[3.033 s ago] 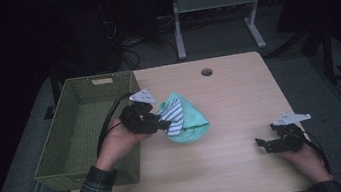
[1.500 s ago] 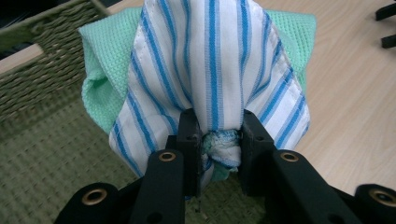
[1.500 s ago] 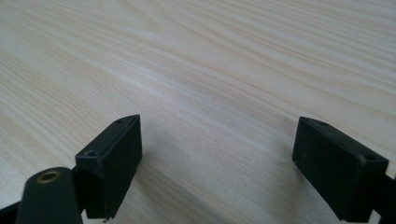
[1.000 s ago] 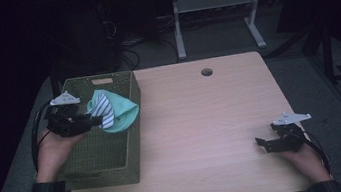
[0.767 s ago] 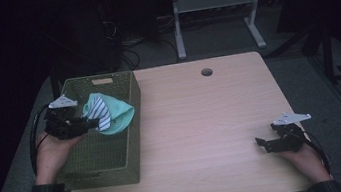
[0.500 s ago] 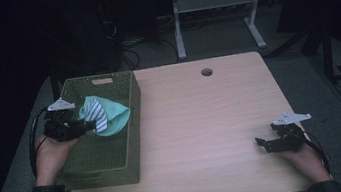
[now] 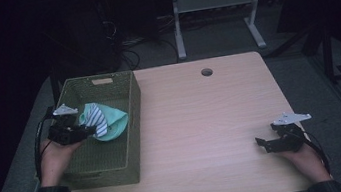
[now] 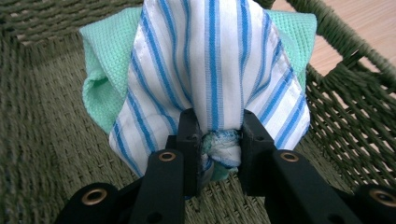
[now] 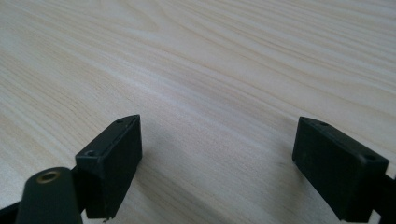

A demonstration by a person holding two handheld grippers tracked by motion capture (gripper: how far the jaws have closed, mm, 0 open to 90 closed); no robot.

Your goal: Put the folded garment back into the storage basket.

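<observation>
1. the left gripper (image 8: 217,140) is pinching the bunched cloths (image 8: 210,70), a striped one over a green one, inside the woven basket (image 7: 135,131).
2. the right gripper (image 9: 217,163) is resting spread wide on the table (image 7: 202,122), holding nothing.
3. the risk i am judging: on release the fabric is likely snagging on the pads or draping over the rim.

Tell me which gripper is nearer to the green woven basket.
Left. The left gripper hangs over the basket, inside its rim, clamped on a bunched striped and mint cloth. The right gripper sits open at the table's opposite side, far from the basket.
</observation>
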